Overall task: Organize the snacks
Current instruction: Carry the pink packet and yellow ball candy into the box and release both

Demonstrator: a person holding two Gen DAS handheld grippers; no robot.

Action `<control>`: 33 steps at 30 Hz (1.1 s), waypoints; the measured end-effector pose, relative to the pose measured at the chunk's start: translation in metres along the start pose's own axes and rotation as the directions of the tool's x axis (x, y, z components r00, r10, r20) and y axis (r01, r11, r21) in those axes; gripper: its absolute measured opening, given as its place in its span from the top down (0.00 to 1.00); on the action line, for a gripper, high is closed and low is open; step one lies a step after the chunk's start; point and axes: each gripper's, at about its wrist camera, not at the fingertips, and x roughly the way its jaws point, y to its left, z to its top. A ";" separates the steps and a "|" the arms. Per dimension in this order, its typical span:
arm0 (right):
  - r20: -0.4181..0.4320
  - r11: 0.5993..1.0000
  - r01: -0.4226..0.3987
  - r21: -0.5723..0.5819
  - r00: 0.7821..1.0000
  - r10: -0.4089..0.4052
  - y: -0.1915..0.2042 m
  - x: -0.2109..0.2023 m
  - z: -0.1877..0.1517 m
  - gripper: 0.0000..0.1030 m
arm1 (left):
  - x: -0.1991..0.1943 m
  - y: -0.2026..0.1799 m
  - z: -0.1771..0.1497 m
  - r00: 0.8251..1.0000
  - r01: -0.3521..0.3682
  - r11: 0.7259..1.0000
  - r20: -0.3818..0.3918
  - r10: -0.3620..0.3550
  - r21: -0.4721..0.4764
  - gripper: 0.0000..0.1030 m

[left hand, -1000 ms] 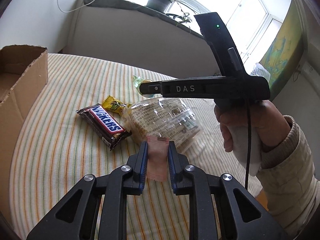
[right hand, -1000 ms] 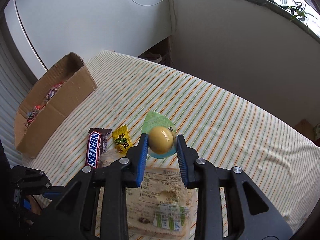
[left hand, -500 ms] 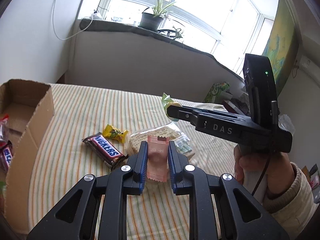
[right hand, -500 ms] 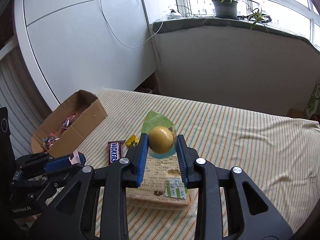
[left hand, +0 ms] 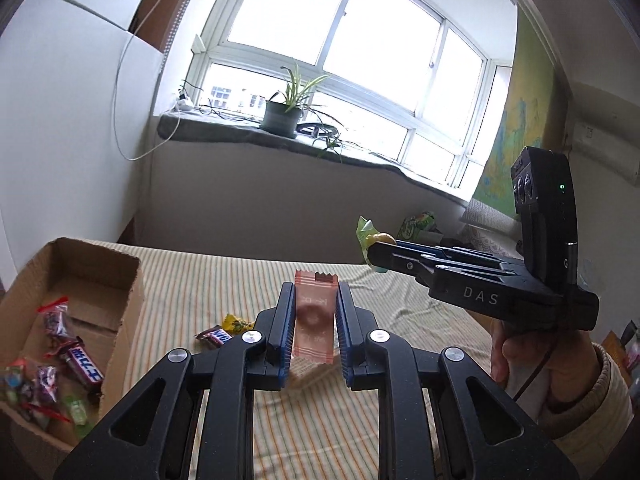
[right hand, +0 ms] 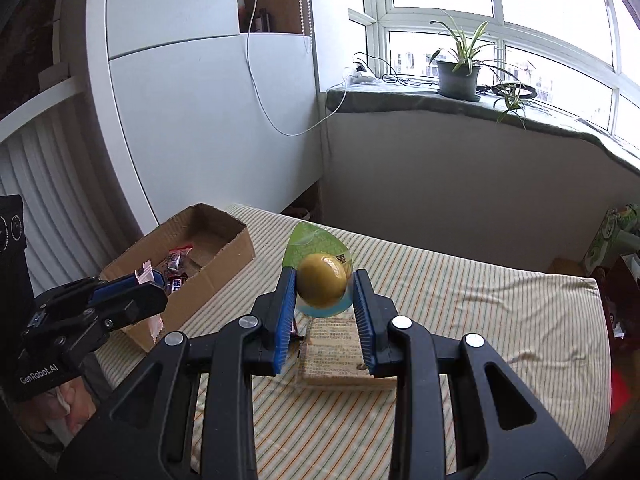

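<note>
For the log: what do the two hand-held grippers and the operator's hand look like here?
Both hand-held grippers, left and right, are matte black with silver pivot bolts and blue ribbed finger pads. The right one bears "DAS" lettering, a green LED and a trailing black cable. The left reads "GenRobot.AI". The right hand is bare, with a cream ribbed cuff.

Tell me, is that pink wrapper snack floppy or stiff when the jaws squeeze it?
Probably fairly stiff: the pink wrapper snack stands upright above the left gripper without drooping. It looks thin and flat, so likely light. Its crimped ends look like crinkly film, so a hard squeeze might crush whatever is inside.
</note>
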 end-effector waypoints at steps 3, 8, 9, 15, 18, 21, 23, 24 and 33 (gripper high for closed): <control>-0.022 1.000 -0.016 -0.015 1.000 0.015 0.021 0.012 -0.001 0.71 | -0.014 0.016 -0.005 1.000 -0.010 1.000 0.015 0.011 -0.024 0.83; -0.074 0.995 -0.075 -0.063 0.995 0.071 0.068 0.049 0.003 0.71 | -0.033 0.052 -0.008 0.998 -0.052 0.995 0.033 0.055 -0.081 0.83; -0.084 0.993 -0.091 -0.074 0.993 0.085 0.079 0.057 0.004 0.71 | -0.037 0.062 -0.010 0.997 -0.064 0.994 0.036 0.068 -0.094 0.83; -0.145 0.966 -0.219 -0.140 0.969 0.199 0.150 0.108 0.009 0.71 | -0.062 0.122 -0.017 0.982 -0.173 0.970 0.046 0.184 -0.173 0.83; -0.164 0.949 -0.268 -0.164 0.956 0.242 0.179 0.124 0.008 0.71 | -0.076 0.153 -0.021 0.968 -0.233 0.948 0.040 0.247 -0.215 0.83; -0.170 0.939 -0.293 -0.178 0.949 0.264 0.195 0.130 0.009 0.71 | -0.084 0.172 -0.024 0.959 -0.265 0.932 0.036 0.282 -0.247 0.83; -0.169 0.937 -0.297 -0.185 0.949 0.267 0.200 0.130 0.012 0.71 | -0.084 0.177 -0.022 0.957 -0.271 0.930 0.037 0.289 -0.250 0.83; -0.168 0.936 -0.297 -0.188 0.949 0.267 0.202 0.130 0.013 0.71 | -0.084 0.177 -0.021 0.957 -0.271 0.930 0.039 0.289 -0.247 0.83; -0.176 0.930 -0.313 -0.191 0.943 0.281 0.202 0.139 0.017 0.71 | -0.081 0.177 -0.023 0.959 -0.265 0.934 0.036 0.281 -0.240 0.83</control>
